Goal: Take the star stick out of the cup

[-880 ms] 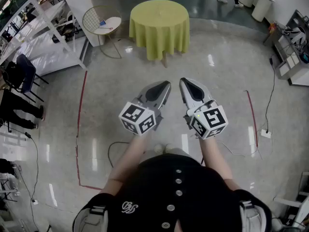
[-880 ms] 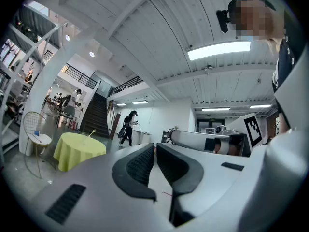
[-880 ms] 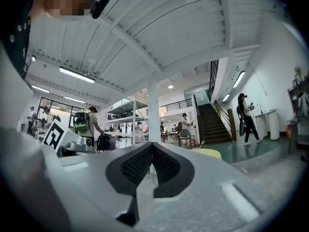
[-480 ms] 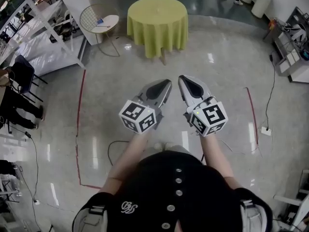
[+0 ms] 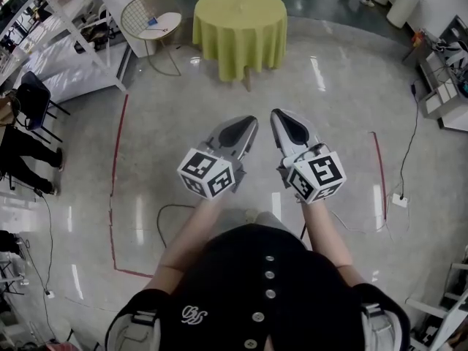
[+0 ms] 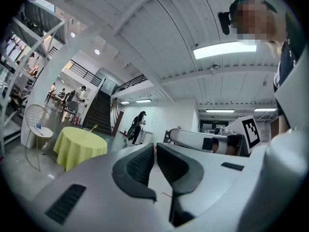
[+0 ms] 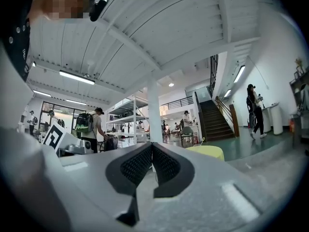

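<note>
L gripper [image 5: 251, 121] & R gripper [image 5: 276, 114]: jaws shut, empty. Star stick [image 6: 95, 126] sits on green-clothed table [image 5: 238, 20], well ahead of both tips. Risk: reaching w/ jaws unopened could tip stick over.

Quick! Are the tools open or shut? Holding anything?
Left tool: shut, holding nothing.
Right tool: shut, holding nothing.

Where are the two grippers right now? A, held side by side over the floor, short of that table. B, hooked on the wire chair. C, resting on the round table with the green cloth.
A: the head view shows the left gripper and right gripper side by side over the shiny floor, with the round table farther ahead.
</note>
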Demonstrator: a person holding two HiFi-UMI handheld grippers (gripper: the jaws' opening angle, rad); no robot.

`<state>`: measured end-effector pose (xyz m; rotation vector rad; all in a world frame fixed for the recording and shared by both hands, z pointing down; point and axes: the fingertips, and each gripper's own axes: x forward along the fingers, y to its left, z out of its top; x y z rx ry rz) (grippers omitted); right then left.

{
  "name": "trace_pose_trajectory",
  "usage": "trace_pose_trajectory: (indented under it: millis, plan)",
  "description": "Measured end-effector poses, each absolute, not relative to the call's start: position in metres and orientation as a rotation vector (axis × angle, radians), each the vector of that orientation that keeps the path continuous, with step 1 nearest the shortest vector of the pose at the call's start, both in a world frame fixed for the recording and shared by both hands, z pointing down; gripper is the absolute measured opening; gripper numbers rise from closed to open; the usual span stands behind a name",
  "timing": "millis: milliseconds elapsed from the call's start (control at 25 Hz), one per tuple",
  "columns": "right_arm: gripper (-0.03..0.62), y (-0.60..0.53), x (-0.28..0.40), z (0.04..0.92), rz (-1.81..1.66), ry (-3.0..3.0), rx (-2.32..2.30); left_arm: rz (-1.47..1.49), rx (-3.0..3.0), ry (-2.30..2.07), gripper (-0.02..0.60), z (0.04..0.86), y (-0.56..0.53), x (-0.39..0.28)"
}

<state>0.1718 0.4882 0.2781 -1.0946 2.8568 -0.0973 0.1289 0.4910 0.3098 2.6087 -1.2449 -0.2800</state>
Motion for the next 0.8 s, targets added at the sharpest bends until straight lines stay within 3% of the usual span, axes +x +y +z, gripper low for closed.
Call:
trace_pose_trajectory:
  millis: [800]
  plan:
    - [0.003, 0.412, 0.161, 0.286, -0.137, 2.789, -1.147, -0.441, 2.621, -1.278, 0.026, 0.298, 0.408, 0.113]
